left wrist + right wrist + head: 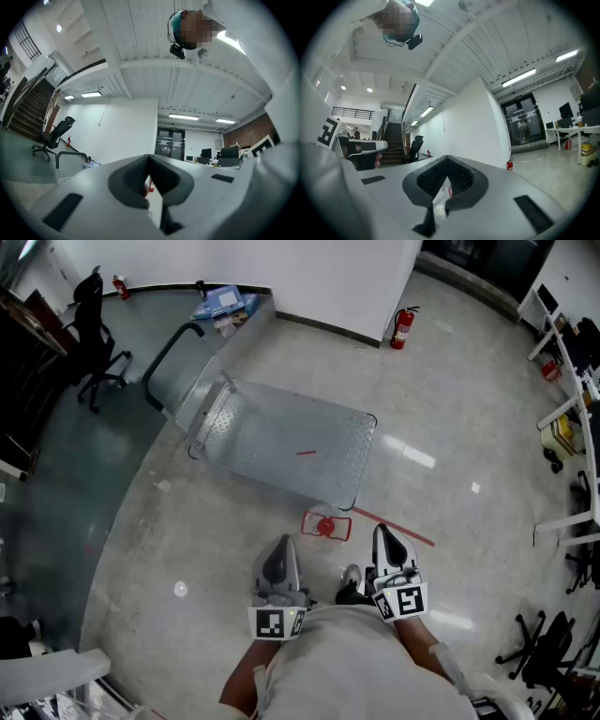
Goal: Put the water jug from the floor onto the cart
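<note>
The cart [281,442] is a flat metal platform trolley on the floor ahead of me, with its black handle [169,357] at the far left end. Just in front of its near edge, a small red-capped thing [325,526] stands inside a red square outline on the floor. It looks like the water jug seen from above, though its body is hard to make out. My left gripper [283,545] and right gripper [382,532] are held close to my body, level, on either side of it. Both are shut with nothing between the jaws [149,158] [448,159].
A red fire extinguisher [403,327] [509,164] stands by the white wall. A black office chair [94,334] [54,136] is at the far left, and desks [567,381] and chairs line the right side. A red strip [398,526] lies on the floor by the jug.
</note>
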